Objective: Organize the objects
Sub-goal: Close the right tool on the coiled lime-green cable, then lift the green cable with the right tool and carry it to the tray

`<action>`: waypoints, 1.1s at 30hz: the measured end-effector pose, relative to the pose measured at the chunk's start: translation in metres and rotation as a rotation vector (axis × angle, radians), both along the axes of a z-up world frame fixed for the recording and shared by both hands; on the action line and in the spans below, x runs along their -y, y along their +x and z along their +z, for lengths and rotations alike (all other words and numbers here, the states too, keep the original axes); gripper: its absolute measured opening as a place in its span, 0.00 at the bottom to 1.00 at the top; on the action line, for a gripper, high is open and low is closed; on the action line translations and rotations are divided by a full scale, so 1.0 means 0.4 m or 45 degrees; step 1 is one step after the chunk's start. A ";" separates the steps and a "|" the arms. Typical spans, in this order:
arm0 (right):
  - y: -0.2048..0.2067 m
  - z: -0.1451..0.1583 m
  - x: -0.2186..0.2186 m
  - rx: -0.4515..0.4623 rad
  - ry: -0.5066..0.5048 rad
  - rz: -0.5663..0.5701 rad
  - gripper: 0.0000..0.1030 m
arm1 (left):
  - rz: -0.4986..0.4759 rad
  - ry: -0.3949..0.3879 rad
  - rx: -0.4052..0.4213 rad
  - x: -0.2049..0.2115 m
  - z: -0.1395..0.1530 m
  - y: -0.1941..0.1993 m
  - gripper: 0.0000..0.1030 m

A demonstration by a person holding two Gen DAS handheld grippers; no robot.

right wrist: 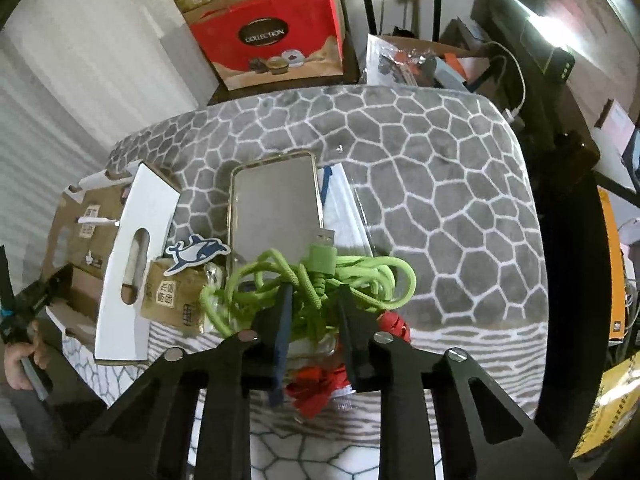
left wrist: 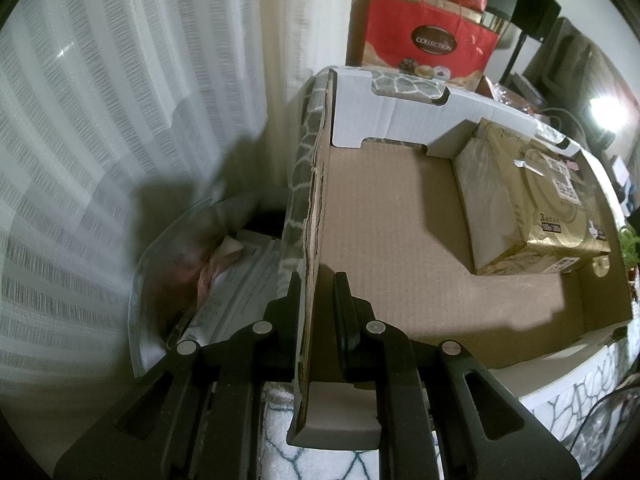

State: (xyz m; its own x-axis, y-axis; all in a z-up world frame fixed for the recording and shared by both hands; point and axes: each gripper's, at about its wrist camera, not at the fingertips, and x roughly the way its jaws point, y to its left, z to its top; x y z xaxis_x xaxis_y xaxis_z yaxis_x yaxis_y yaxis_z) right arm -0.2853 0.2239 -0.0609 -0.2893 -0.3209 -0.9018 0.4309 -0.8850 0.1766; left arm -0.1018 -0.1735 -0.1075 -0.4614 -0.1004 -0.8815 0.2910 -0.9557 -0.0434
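In the left wrist view my left gripper (left wrist: 318, 280) is shut on the left wall of an open cardboard box (left wrist: 400, 240), one finger on each side. A gold tissue pack (left wrist: 536, 204) lies inside at the far right. In the right wrist view my right gripper (right wrist: 312, 292) is closed around a tangled green USB cable (right wrist: 320, 280). The cable lies over a phone (right wrist: 276, 208) in a clear case. A red cable (right wrist: 320, 384) lies under the gripper. A dolphin sticker (right wrist: 198, 252) rests on a gold pack (right wrist: 172, 300) beside the box (right wrist: 136, 264).
Everything sits on a grey pebble-pattern blanket (right wrist: 440, 184). A red gift bag (right wrist: 272, 36) stands behind it. A clear bin with papers (left wrist: 208, 280) sits left of the box, by a white curtain (left wrist: 100, 120). Cluttered shelves and cables (right wrist: 500, 72) are at the right.
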 end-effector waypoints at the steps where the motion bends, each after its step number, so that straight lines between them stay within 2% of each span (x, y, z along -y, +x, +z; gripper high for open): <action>1: 0.002 0.007 0.000 -0.011 -0.008 0.000 0.12 | -0.001 -0.001 0.000 0.000 0.000 0.000 0.12; 2: 0.002 0.011 0.000 -0.017 -0.019 0.002 0.07 | -0.002 -0.001 0.000 -0.002 0.000 0.001 0.12; 8: 0.005 0.076 0.000 -0.070 -0.069 0.019 0.07 | 0.002 0.001 -0.001 0.001 0.000 -0.001 0.12; 10: 0.000 0.084 0.002 -0.059 -0.058 0.026 0.12 | 0.001 0.001 -0.001 0.001 0.000 -0.001 0.12; 11: -0.004 0.081 0.002 -0.034 -0.051 0.025 0.22 | 0.001 0.002 -0.001 -0.001 0.000 0.001 0.12; 12: -0.007 0.078 -0.002 -0.024 -0.055 0.016 0.50 | 0.001 0.002 -0.001 0.000 0.000 0.000 0.12; 13: -0.009 0.075 -0.006 -0.025 -0.055 0.000 0.66 | 0.000 0.002 -0.001 -0.001 0.000 0.000 0.12; 14: -0.010 0.070 -0.011 -0.033 -0.049 -0.013 0.88 | 0.001 0.002 -0.001 0.001 0.001 -0.001 0.12; 15: -0.011 0.063 -0.015 -0.041 -0.046 -0.019 0.89 | 0.001 0.003 -0.002 0.000 0.001 0.000 0.12; 24: -0.025 -0.053 -0.022 0.105 -0.024 -0.052 0.90 | 0.002 0.003 -0.001 0.000 0.001 0.000 0.12; 28: -0.027 -0.075 -0.011 0.096 0.003 -0.060 0.90 | 0.001 0.003 -0.001 0.002 0.001 -0.001 0.12; 29: -0.026 -0.075 -0.010 0.081 0.007 -0.064 0.86 | 0.001 0.004 -0.001 0.002 0.001 -0.001 0.12; 31: -0.019 -0.066 -0.006 0.030 0.031 -0.049 0.67 | 0.001 0.003 0.000 0.000 0.001 0.000 0.12; 32: -0.017 -0.063 -0.004 0.013 0.048 -0.040 0.52 | 0.002 0.003 0.000 0.002 0.001 -0.001 0.12; 33: -0.015 -0.059 -0.003 0.002 0.067 -0.034 0.46 | 0.002 0.004 0.000 0.001 0.001 0.001 0.12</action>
State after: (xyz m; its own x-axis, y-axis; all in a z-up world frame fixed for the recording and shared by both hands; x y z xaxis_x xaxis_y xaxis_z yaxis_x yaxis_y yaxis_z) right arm -0.2912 0.2251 -0.0846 -0.2955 -0.2650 -0.9178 0.4065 -0.9043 0.1302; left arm -0.1016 -0.1737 -0.1071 -0.4613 -0.0985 -0.8818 0.2924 -0.9552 -0.0463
